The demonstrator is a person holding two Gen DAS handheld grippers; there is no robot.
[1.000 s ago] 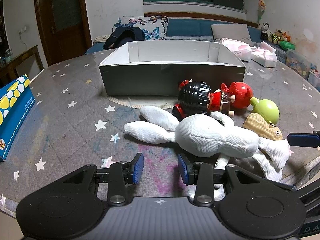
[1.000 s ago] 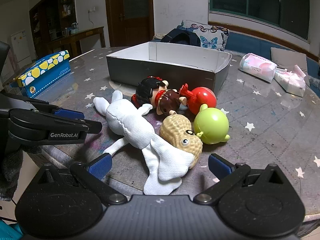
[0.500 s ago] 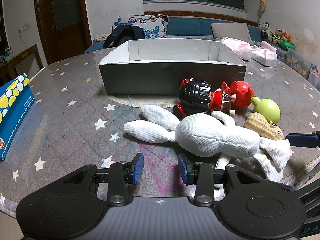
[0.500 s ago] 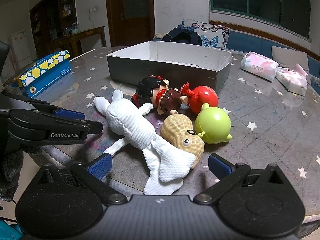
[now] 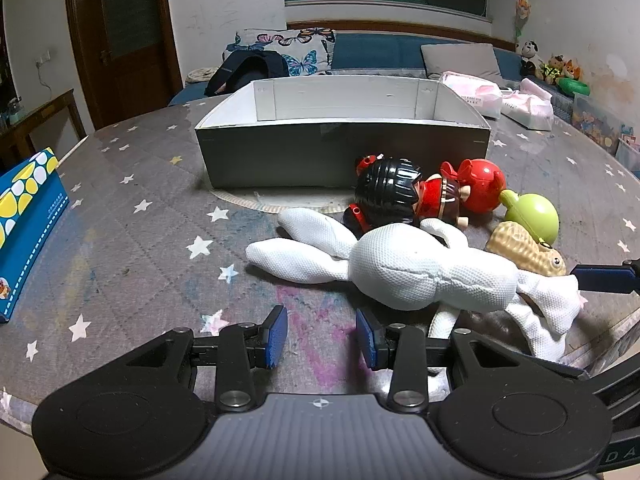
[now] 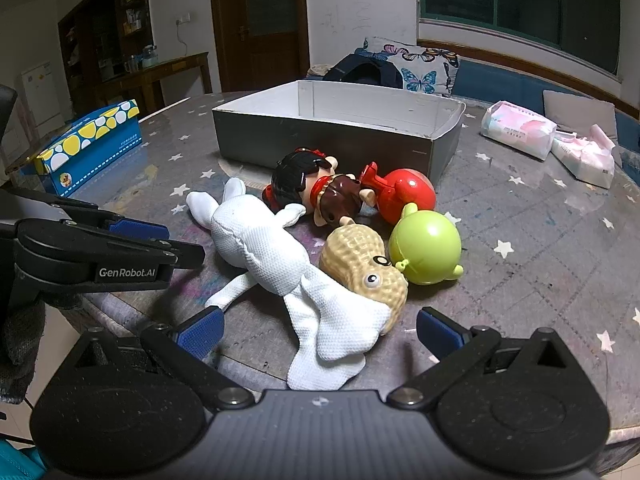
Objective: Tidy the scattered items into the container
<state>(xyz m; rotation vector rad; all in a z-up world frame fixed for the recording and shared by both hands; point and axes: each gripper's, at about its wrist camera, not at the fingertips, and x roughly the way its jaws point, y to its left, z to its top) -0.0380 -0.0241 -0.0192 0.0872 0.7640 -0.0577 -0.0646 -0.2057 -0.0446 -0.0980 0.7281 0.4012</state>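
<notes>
right gripper (image 6: 318,330) has its jaws spread wide around the rabbit's (image 6: 264,248) limp end at the counter (image 6: 540,264) edge; left gripper (image 5: 322,336) has its jaws parted, empty. close low on the stuffed body, not loose fabric, then lift clear to the box (image 6: 320,136).

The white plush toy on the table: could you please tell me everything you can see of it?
The white plush toy is a soft, limp stuffed animal in textured mesh-like fabric with a stitched seam along its body. It lies flat on the star-patterned table, two long lobes pointing toward the grey box, thin limbs splayed near the table's edge. One floppy end drapes over the peanut-shaped toy; an arm touches the black-haired doll. Neither gripper touches it.
</notes>
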